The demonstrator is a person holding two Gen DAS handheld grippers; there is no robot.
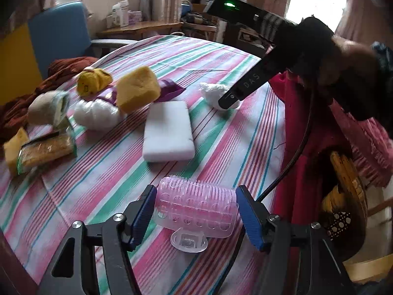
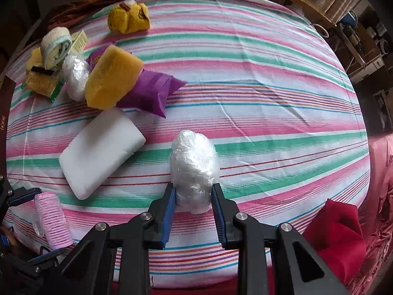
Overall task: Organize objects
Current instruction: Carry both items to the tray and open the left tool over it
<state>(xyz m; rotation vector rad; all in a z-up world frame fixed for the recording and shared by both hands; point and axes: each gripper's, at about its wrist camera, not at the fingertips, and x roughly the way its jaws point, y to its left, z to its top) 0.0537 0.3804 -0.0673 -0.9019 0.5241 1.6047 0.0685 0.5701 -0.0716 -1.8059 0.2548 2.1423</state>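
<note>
A pink bristled brush (image 1: 196,206) lies on the striped tablecloth (image 1: 110,172) at the near edge. My left gripper (image 1: 196,194) has a blue pad against each end of it. The right wrist view shows the same brush (image 2: 52,218) at the lower left, between the left gripper's fingers (image 2: 27,194). A white plastic-wrapped bundle (image 2: 194,157) sits mid-table, and my right gripper (image 2: 193,188) is shut on its near end, pointing steeply down. From the left wrist view that bundle (image 1: 211,91) shows under the black right gripper body (image 1: 248,83), held by a hand.
Left of the bundle lie a white foam block (image 2: 100,152), a yellow sponge (image 2: 113,81) on a purple packet (image 2: 152,93), a second wrapped bundle (image 2: 75,73), packaged sponges (image 2: 41,83), a rolled cloth (image 2: 55,45) and a yellow plush (image 2: 129,18). Red fabric (image 2: 336,236) drapes at the right edge.
</note>
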